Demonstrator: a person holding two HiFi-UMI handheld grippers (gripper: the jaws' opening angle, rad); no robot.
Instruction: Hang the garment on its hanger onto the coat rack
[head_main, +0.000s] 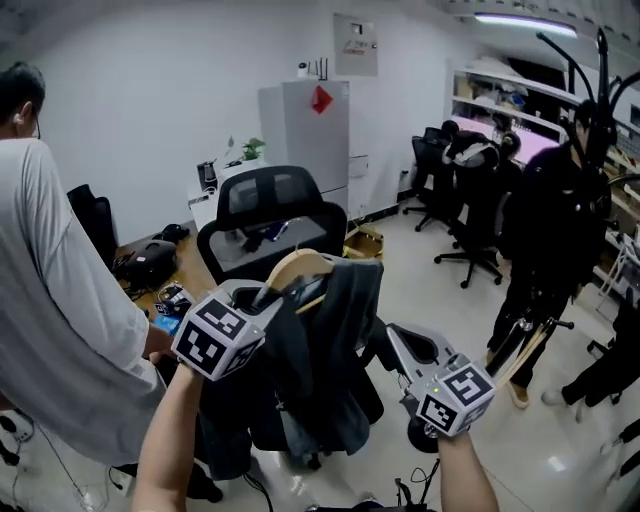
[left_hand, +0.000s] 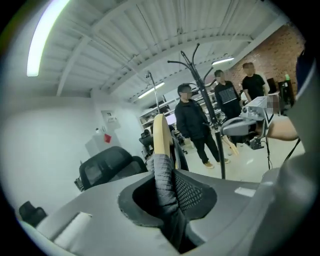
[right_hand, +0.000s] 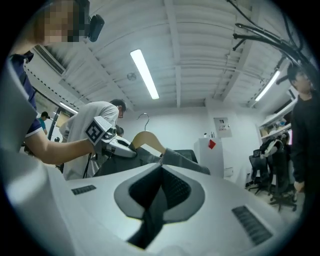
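**Clerk:** First entry, the task piece?

**Keeper:** One dark grey garment (head_main: 335, 340), draped over a wooden hanger (head_main: 297, 268). It is held aloft in the near middle, in front of a black office chair (head_main: 270, 200).

**Clerk:** Held by?

**Keeper:** Two holders. The left gripper (left_hand: 167, 187) has its jaws clenched on quilted fabric at the hanger's left shoulder. The right gripper (right_hand: 156, 197) has its jaws clenched on a fold of the same garment, further right.

**Clerk:** The coat rack?

**Keeper:** One black coat rack (left_hand: 216, 140), far right, well apart from the garment. A person in black (left_hand: 192, 122) stands just beside it.

**Clerk:** Containers?

**Keeper:** One cardboard box (head_main: 365, 242) on the floor, right of the chair and near a white cabinet (head_main: 305, 130). I cannot make out what is in it.

**Clerk:** Anything else?

**Keeper:** A person in a white shirt (head_main: 60, 300), near left, beside the left gripper.
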